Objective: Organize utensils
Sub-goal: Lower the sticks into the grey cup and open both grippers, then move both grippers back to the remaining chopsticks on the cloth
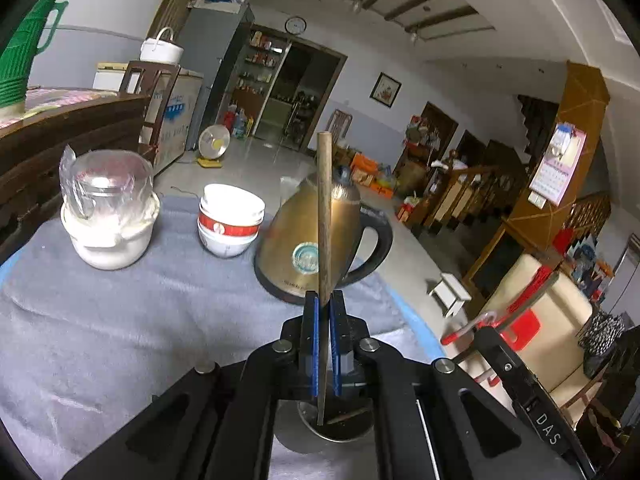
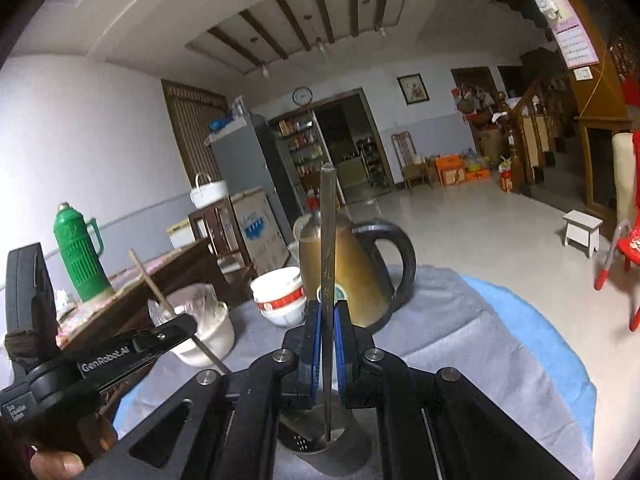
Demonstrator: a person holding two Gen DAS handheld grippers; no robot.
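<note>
My left gripper (image 1: pixel 325 296) is shut on a brown wooden chopstick (image 1: pixel 324 208), which stands almost upright between the blue pads. Its lower end hangs over the mouth of a round metal utensil holder (image 1: pixel 340 434). My right gripper (image 2: pixel 327 305) is shut on a grey metal chopstick (image 2: pixel 328 240) with engraved characters, and its lower tip reaches into the perforated metal holder (image 2: pixel 336 460). In the right wrist view the left gripper (image 2: pixel 182 326) comes in from the left with its wooden chopstick (image 2: pixel 146 276) tilted. Both grippers hover close together over the holder.
On the grey cloth (image 1: pixel 120 320) over a blue table cover stand a brass-coloured kettle (image 1: pixel 296 240) with a black handle, stacked white-and-red bowls (image 1: pixel 230 220) and a plastic-wrapped jar (image 1: pixel 108 208). A green thermos (image 2: pixel 80 256) stands on a wooden cabinet at the left. A hand (image 2: pixel 52 464) shows at the lower left.
</note>
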